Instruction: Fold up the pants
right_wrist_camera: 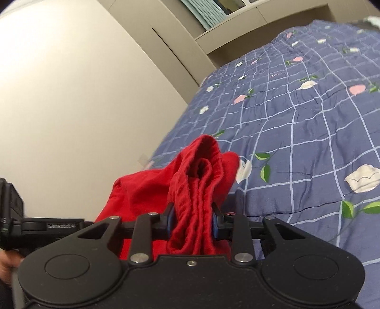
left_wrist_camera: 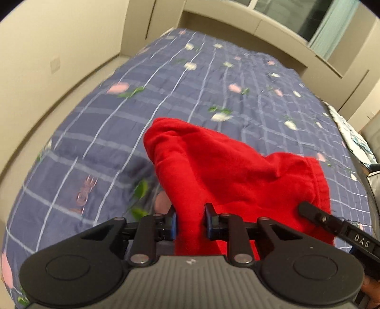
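Observation:
The red pants (left_wrist_camera: 213,166) hang bunched above the bed, held by both grippers. My left gripper (left_wrist_camera: 190,222) is shut on a fold of the red cloth, which runs down between its blue-padded fingers. My right gripper (right_wrist_camera: 192,219) is shut on the gathered elastic waistband of the pants (right_wrist_camera: 192,190). The right gripper's finger (left_wrist_camera: 315,214) shows at the right of the left wrist view, touching the cloth. The left gripper's body (right_wrist_camera: 14,214) shows at the left edge of the right wrist view. The rest of the pants is hidden below the grippers.
The bed has a blue checked quilt (left_wrist_camera: 166,95) with flowers, also in the right wrist view (right_wrist_camera: 296,118). Beige walls and cupboards (right_wrist_camera: 83,95) stand on the left. A window (left_wrist_camera: 308,16) is beyond the headboard shelf. A pillow (left_wrist_camera: 356,140) lies at the right edge.

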The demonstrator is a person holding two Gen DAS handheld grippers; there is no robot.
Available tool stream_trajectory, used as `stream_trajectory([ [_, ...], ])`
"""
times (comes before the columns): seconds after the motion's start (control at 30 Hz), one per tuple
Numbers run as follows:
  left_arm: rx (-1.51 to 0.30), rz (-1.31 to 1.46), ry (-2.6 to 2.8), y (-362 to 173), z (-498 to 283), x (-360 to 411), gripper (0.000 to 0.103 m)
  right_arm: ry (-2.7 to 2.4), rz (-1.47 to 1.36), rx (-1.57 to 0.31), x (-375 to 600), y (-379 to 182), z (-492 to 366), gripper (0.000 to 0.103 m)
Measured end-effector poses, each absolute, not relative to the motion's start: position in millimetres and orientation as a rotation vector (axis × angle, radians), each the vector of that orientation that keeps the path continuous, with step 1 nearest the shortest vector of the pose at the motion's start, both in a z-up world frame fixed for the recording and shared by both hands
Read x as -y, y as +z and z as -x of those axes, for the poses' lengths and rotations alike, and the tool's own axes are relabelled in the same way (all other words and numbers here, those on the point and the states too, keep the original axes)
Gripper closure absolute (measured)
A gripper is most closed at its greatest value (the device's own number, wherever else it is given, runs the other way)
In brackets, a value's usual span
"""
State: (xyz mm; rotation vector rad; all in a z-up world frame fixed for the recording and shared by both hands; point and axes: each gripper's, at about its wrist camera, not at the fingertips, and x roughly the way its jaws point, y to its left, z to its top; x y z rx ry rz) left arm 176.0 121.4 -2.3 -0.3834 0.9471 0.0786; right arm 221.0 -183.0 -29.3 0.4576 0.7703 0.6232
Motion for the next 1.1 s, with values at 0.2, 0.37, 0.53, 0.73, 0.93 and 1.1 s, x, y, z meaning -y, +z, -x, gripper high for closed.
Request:
stream_trajectory([
  [0.2,-0.947,0.349,0.096,-16.1,-163.1,-127.4,0.065,0.555,-0.326,-0.774,172.0,-36.9,-219.2,0.046],
  [0.37,-0.905,0.35,0.122,-11.2,-149.7,-129.0,0.039,0.545,-0.224,-0.74,170.1,-32.3,-208.1,0.022],
  [0.53,-0.831,0.339,0.155,3.9,-127.1,-126.7,0.012,0.56,-0.16,-0.664,169.5,-17.6,-186.4,0.005],
  [0.73,-0.703,0.264,0.181,23.6,-82.9,-118.8,0.001,0.559,-0.088,-0.552,166.7,2.7,-137.7,0.001],
  [0.93,-0.618,0.154,0.189,34.3,-30.7,-99.9,0.001,0.538,-0.062,-0.486,169.5,13.0,-85.9,0.001],
  [1.1,-0.619,0.145,0.186,30.8,1.0,-92.9,0.001,0.541,-0.061,-0.518,174.3,12.5,-51.3,0.001],
])
